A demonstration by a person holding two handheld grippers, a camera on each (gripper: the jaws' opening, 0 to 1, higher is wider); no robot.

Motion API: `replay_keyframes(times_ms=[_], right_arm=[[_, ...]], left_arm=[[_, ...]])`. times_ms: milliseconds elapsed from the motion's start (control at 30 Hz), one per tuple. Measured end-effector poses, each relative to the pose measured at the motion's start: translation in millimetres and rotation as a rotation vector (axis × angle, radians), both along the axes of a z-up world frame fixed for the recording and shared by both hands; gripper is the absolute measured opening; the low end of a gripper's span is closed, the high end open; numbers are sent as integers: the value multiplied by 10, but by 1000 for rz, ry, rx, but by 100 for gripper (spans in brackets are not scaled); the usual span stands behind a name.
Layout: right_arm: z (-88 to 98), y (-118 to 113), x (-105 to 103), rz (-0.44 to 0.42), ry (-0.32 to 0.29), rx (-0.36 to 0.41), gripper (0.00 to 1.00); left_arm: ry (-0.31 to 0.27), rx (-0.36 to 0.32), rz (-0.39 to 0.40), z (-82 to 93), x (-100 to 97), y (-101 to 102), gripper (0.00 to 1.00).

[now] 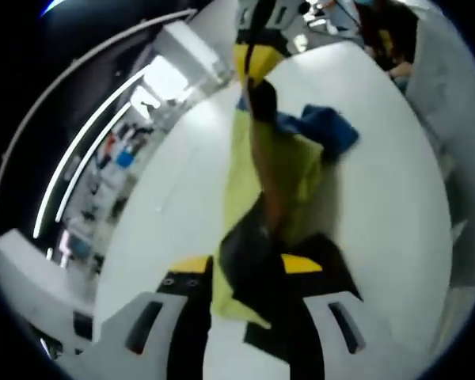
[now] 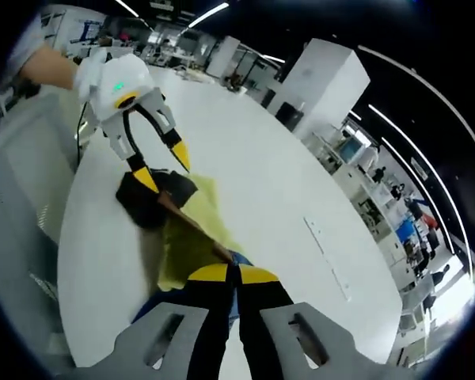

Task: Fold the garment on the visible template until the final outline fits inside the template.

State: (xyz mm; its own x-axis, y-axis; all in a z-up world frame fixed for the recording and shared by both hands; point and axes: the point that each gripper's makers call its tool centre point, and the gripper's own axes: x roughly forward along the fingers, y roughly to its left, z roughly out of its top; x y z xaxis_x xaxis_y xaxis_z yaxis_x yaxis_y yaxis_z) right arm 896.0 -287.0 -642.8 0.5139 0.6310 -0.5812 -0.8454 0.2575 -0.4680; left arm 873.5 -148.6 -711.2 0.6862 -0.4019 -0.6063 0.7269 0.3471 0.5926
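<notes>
My left gripper (image 1: 249, 269) reaches forward with its yellow-tipped jaws spread, dark and yellow cloth bunched between them. My right gripper (image 2: 233, 273) has its yellow tips pressed together, pinching an edge of the cloth. In the right gripper view the left gripper (image 2: 165, 162) comes in from the upper left, white body angled down, black jaws parted, my bare forearm (image 2: 51, 65) behind it.
</notes>
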Motion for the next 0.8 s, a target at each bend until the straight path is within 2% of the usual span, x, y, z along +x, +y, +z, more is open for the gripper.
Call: replay_keyframes(times_ms=[100,167,233,300,567,633,700,800], right_arm=[[-3,-6,-14,-7,10,9,2],[-3,-6,-20,-6,10,11,2],[2,-12,-17,-9,8,13,2],[3,-22,-15,-13,9,17,2],[-20,-49,-9,-34,24,40,2],[-16,-46,-13,-35,26,49,2],[-23,-48,-18,-38,34,58,2],[-16,-54,-15,-48,40,75,2]], left_arm=[[-34,-3,-2,16,44,-2,26],[-34,-11,-8,4,44,-21,25],[-61,33,-37,-39,43,-37,23],[-69,44,-47,-54,14,-45,18],[-117,-2,-32,151,18,-26,9],[-121,-4,-37,181,10,-25,0],[-123,3,-44,182,13,-27,0],[-93,8,-34,156,12,-17,0]])
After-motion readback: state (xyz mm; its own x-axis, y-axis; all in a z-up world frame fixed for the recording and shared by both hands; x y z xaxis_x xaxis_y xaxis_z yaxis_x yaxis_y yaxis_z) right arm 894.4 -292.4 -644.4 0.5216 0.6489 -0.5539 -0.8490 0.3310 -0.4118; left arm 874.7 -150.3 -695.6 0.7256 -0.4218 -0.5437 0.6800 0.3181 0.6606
